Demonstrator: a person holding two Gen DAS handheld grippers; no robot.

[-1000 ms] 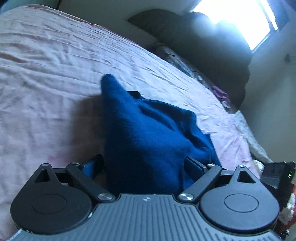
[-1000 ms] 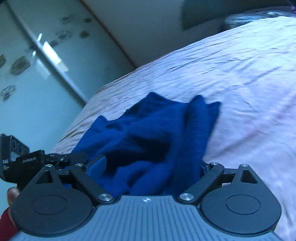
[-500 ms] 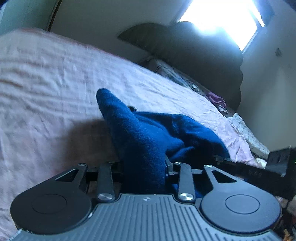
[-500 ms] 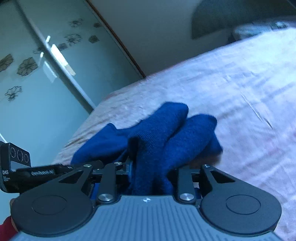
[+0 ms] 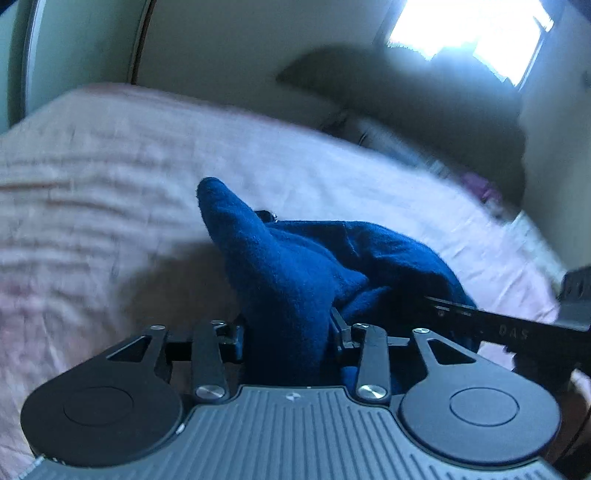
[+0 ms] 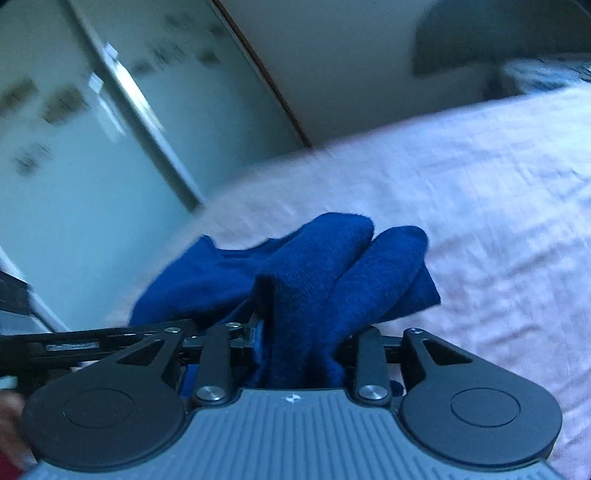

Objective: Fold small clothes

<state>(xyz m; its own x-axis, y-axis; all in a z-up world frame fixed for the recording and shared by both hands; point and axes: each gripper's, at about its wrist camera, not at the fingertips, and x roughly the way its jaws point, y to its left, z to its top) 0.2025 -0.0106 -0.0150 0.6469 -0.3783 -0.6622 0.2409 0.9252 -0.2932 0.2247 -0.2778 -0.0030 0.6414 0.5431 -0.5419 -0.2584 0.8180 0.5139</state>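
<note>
A dark blue knitted garment (image 5: 295, 266) lies bunched on the pink bedsheet (image 5: 110, 184). My left gripper (image 5: 288, 332) pinches a raised fold of it; its jaws are easing open a little, with the cloth still pressed between the pads. In the right wrist view the same blue garment (image 6: 325, 258) rises in two rounded folds over the pink sheet (image 6: 498, 203). There my right gripper (image 6: 306, 336) clamps another bunch, its jaws also opening slightly around the cloth. The right gripper's body (image 5: 517, 332) shows at the right of the left view. The left gripper's body (image 6: 74, 343) reaches in from the left.
A glass wardrobe door with flower prints (image 6: 74, 147) stands beyond the bed's left side. A bright window (image 5: 469, 29) and a dark heap of pillows (image 5: 406, 96) are at the bed's far end. Some clutter (image 5: 476, 184) lies along the far right edge.
Both grippers stood wide open around the flat garment, then closed on it. They have since risen and pulled the cloth up into bunched folds, and both views now tilt higher.
</note>
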